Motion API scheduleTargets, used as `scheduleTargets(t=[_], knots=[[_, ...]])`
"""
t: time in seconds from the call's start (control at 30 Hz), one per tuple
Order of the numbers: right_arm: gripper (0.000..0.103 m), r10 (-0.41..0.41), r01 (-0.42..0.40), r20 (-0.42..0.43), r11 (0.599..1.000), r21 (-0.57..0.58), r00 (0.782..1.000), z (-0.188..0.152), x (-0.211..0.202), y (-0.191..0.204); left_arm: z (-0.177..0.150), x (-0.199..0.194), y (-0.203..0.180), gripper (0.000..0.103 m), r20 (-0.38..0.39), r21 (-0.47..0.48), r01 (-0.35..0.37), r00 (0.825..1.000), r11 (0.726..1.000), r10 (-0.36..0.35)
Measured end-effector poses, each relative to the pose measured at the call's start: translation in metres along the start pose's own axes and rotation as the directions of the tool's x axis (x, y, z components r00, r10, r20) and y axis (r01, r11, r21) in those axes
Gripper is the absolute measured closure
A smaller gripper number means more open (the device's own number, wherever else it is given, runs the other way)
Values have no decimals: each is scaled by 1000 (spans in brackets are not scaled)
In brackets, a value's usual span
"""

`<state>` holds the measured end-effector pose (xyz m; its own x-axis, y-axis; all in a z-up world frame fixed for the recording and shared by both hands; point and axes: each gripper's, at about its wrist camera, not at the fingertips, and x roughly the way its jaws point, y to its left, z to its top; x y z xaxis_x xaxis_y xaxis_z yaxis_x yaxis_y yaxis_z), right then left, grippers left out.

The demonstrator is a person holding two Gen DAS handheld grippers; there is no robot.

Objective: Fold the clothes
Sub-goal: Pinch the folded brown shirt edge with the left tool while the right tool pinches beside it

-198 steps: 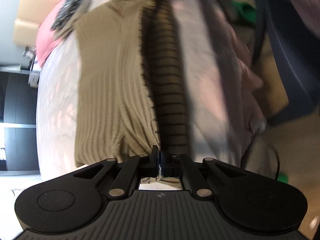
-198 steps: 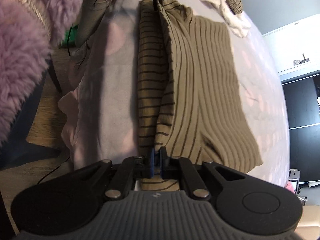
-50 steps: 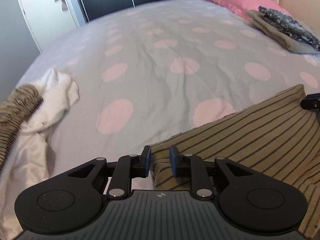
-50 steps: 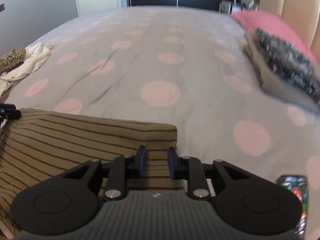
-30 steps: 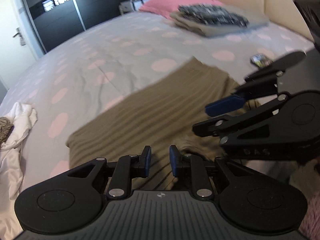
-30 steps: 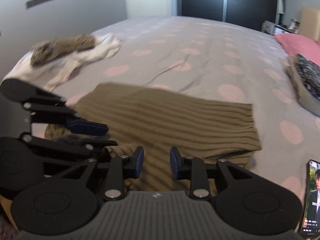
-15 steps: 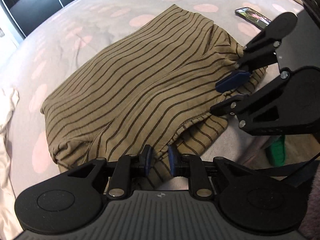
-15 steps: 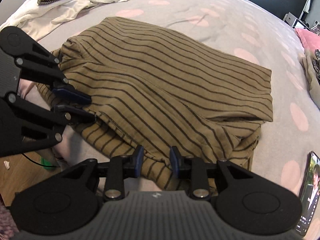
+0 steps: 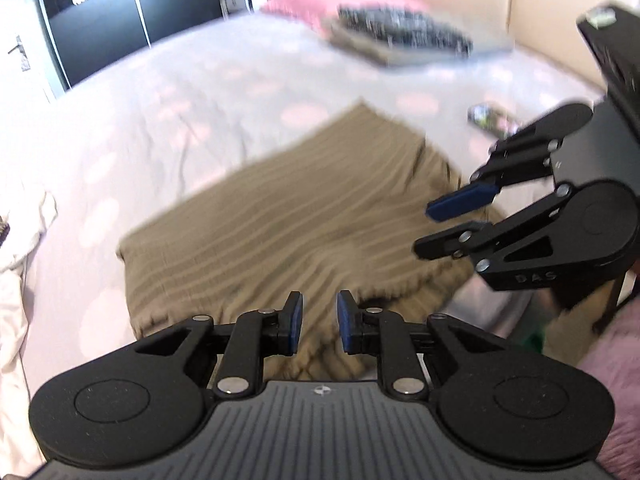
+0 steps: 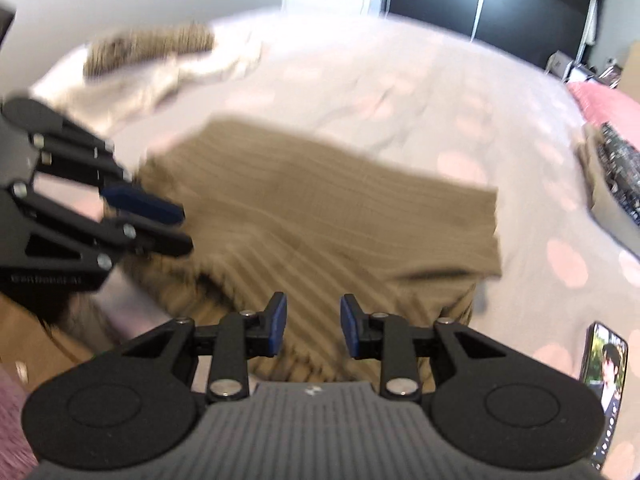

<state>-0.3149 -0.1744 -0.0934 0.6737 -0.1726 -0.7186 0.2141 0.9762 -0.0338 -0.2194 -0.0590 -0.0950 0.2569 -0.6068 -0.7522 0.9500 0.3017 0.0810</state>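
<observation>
Olive-brown garment [image 9: 280, 216] with faint darker stripes, on grey bedspread [image 9: 192, 92] with pale pink dots. Black grippers with blue pads [image 9: 295, 322]. Pink pillow [image 9: 304, 4]; cream clothing [image 10: 176, 72].

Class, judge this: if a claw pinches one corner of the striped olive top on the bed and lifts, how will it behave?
The striped olive top would probably drape limply, since its near edge already sags in soft folds. It looks thin and light. Its fold would likely come undone.

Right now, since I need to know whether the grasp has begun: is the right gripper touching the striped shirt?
Apart. In the left wrist view the right gripper hangs open above the striped shirt, nothing between its fingers.
</observation>
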Motion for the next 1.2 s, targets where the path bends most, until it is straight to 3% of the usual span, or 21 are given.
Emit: scheduleTargets(t=[0.07, 0.17, 0.23, 0.33, 0.53, 0.63, 0.77, 0.87, 0.97, 1.2], knots=[[59, -25, 24, 51, 999, 28, 998, 4, -4, -4, 4, -1, 7, 86, 32, -42, -35, 999, 998, 37], [50, -71, 67, 50, 995, 79, 996, 10, 3, -12, 8, 4, 24, 86, 41, -156, -108, 993, 982, 115], [47, -101, 97, 34, 988, 120, 994, 14, 10, -19, 11, 7, 39, 86, 31, -239, -159, 985, 958, 172], [32, -135, 130, 10, 972, 197, 991, 16, 15, -39, 13, 8, 62, 86, -5, -372, -215, 973, 903, 230], [29, -134, 140, -43, 920, 367, 990, 21, 28, -76, -3, 10, 115, 75, -86, -598, -231, 970, 767, 225], [29, -118, 132, -60, 875, 466, 991, 20, 32, -96, -9, 13, 128, 68, -109, -641, -238, 969, 730, 220], [29, -72, 108, -83, 801, 589, 994, 17, 43, -116, -19, 18, 136, 60, -94, -701, -184, 982, 689, 167], [29, -40, 95, -100, 765, 637, 994, 14, 53, -123, -24, 27, 140, 57, -111, -729, -165, 986, 664, 124], [29, -30, 106, -128, 759, 642, 991, 11, 64, -124, -30, 40, 143, 55, -138, -751, -160, 987, 641, 84], [27, -9, 106, -152, 758, 643, 988, 2, 83, -125, -29, 49, 137, 37, -147, -718, -162, 986, 677, 81]])
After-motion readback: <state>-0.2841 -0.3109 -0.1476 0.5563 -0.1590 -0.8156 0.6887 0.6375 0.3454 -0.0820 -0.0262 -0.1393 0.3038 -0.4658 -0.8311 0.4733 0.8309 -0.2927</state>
